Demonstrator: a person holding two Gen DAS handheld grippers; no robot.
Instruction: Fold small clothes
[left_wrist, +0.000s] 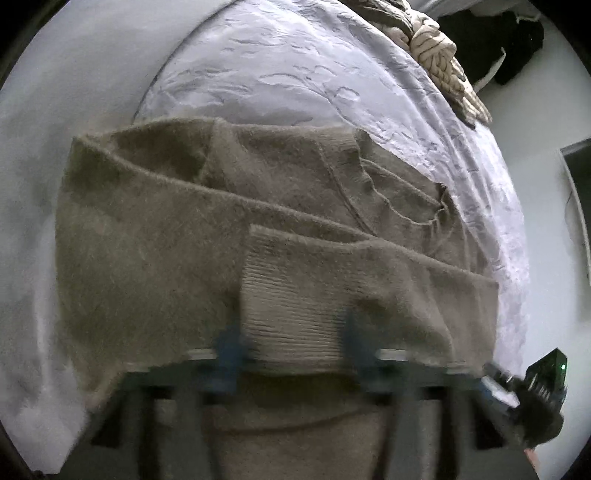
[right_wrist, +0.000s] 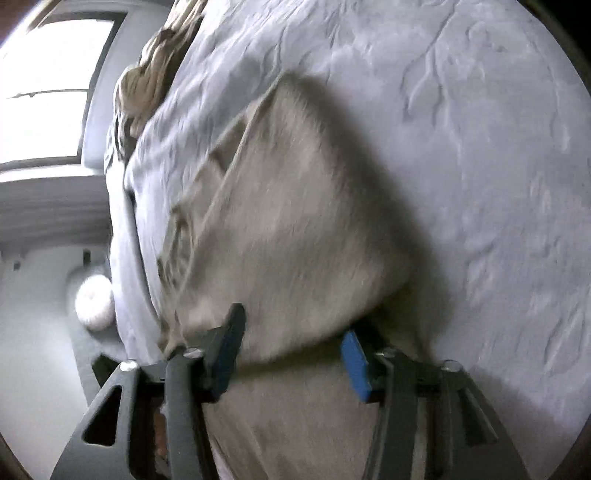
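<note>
The right gripper (right_wrist: 291, 332) is reaching toward twelve o'clock, its blue-padded fingers (right_wrist: 354, 363) standing apart with the fuzzy beige sweater (right_wrist: 295, 229) lying between and beyond them. The sweater is spreading from six o'clock up toward eleven o'clock over the pale bedsheet (right_wrist: 480, 147), its folded edges showing along its nine o'clock side. A striped blanket (right_wrist: 147, 85) is bunching at eleven o'clock, a bright window (right_wrist: 48, 88) is glowing at ten o'clock, and a white round object (right_wrist: 94, 301) is sitting at eight o'clock.

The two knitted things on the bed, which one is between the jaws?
The plain brown sweater, spread on the white bedsheet by both grippers. The cream chunky-knit blanket lies bunched at the far edge, untouched.
</note>
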